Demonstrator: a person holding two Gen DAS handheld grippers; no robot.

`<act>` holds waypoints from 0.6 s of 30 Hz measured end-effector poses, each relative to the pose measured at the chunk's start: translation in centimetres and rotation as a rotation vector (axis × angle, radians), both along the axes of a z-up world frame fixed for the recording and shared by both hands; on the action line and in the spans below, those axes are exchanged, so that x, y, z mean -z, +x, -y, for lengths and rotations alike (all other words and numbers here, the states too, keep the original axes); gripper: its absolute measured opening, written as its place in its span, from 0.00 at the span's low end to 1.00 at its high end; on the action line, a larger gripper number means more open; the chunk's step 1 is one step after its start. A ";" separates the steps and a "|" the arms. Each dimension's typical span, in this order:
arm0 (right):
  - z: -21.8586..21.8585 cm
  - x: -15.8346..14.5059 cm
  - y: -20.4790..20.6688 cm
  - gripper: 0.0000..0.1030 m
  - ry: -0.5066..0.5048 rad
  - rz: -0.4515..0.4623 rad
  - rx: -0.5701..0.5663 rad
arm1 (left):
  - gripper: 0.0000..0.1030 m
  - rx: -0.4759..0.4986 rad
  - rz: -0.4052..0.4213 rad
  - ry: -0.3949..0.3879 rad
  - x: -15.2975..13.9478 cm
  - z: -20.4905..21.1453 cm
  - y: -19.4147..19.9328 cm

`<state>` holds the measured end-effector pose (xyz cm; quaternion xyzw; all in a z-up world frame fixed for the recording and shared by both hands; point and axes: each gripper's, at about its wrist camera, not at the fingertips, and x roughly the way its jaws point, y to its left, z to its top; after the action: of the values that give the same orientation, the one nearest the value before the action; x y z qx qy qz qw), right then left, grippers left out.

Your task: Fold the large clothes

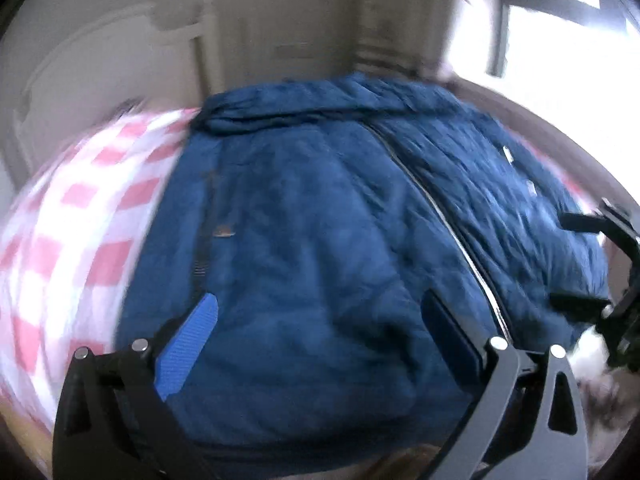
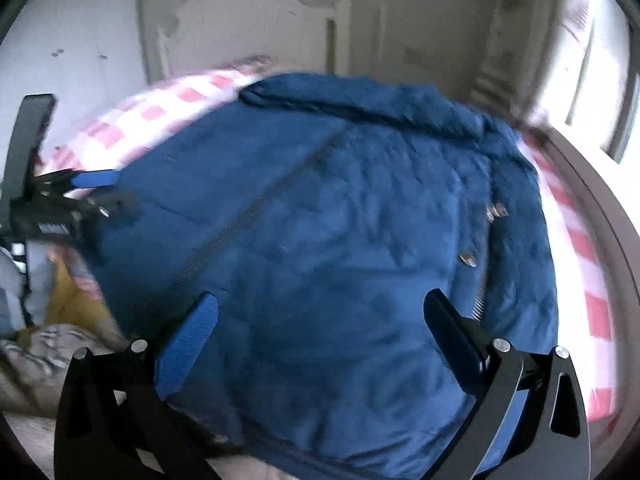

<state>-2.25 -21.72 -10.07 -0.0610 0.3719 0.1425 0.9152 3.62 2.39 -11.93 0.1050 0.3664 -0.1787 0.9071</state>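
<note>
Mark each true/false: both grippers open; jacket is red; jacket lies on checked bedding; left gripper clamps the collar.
1. Both grippers are open. True: the left gripper and right gripper both have their jaws spread wide.
2. The jacket is red. False: the jacket is dark blue.
3. The jacket lies on pink-and-white checked bedding. True.
4. The left gripper clamps the collar. False: nothing is between its fingers; the collar lies at the jacket's far end.

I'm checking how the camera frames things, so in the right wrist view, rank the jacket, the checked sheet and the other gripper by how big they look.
1. Jacket, fills most of the view.
2. Checked sheet, showing on both sides.
3. Left gripper, small at the left edge.
</note>
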 end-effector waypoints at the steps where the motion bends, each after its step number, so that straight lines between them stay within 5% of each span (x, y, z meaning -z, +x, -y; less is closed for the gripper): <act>1: -0.7 0.4 0.0 0.96 -0.006 -0.018 -0.025 | 0.98 0.010 -0.025 0.039 1.1 0.9 0.1; 3: -2.7 3.2 0.5 0.96 -0.093 -0.093 -0.054 | 0.98 -0.015 -0.005 0.037 2.2 1.1 -0.1; 6: -2.4 3.7 -0.8 0.96 -0.036 0.019 -0.028 | 0.98 -0.008 -0.016 0.021 2.2 0.8 0.1; 13: -2.4 3.3 -0.7 0.95 -0.092 -0.044 -0.048 | 0.98 0.005 -0.057 0.018 1.3 -1.0 -0.1; 18: 1.4 2.5 -5.0 0.95 -0.122 0.039 0.098 | 0.98 -0.220 -0.037 -0.081 0.3 -9.9 -1.1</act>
<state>-7.24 -23.17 -12.55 -0.1010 0.3643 0.0733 0.9229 2.48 12.34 -12.26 0.0240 0.3851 -0.0945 0.9177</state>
